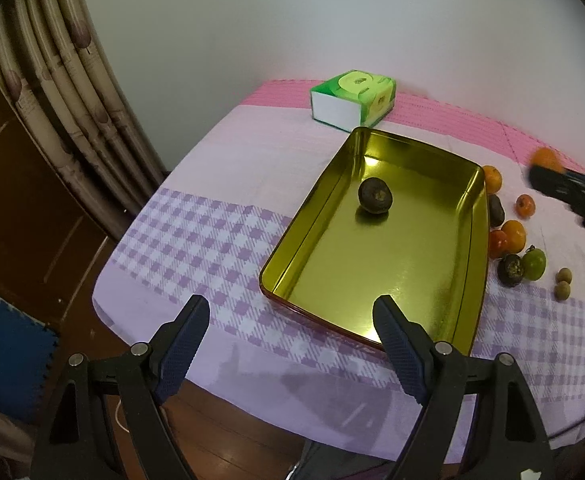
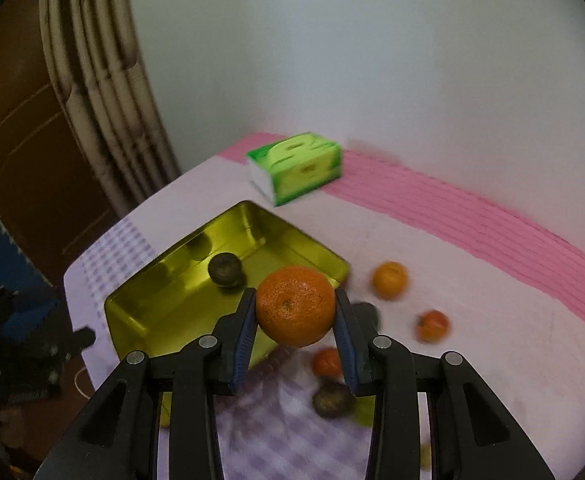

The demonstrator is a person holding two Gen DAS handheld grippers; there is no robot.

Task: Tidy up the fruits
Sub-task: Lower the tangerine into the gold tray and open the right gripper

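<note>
orange (image 2: 295, 305) clamped between pads of right gripper (image 2: 295, 310), raised beside gold tray (image 2: 140, 304) | 1 dark fruit (image 1: 375, 195) inside tray | loose fruits (image 1: 513, 235) on tablecloth (image 1: 212, 232) just beside tray | left gripper (image 1: 292, 316) jaws spread, holding nothing, at tray's near edge

No lettering is legible anywhere, not even on the tissue box (image 1: 352, 98).

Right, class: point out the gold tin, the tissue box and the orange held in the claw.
gold tin (image 1: 376, 280), left wrist view, on its bare floor.
tissue box (image 1: 354, 98), left wrist view, on its green top face.
orange (image 2: 295, 305), right wrist view, on the middle of its peel.
</note>
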